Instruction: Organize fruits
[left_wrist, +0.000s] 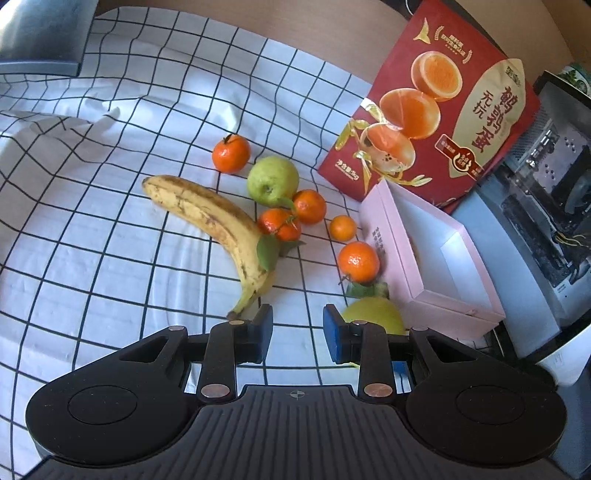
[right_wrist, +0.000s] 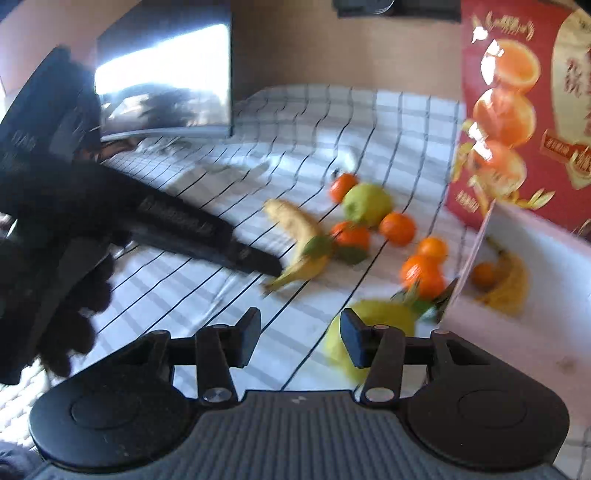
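Left wrist view: left tongs (left_wrist: 297, 334) parted, empty, over checked cloth (left_wrist: 92, 258). Banana (left_wrist: 218, 225) stem at 11 o'clock of them; lemon (left_wrist: 373, 315) at 2, touching pink box (left_wrist: 424, 295). Right tongs (right_wrist: 300, 338) parted, empty, lemon beside one pad.

Step, judged: approach, nothing gripped yet. Next: close on one fruit, lift over the box wall. Open cloth towards 9; box crowds 3.

A home table is showing here: a checked tablecloth (left_wrist: 110, 258) is lying under loose fruit, a red food box (left_wrist: 436, 122) standing behind
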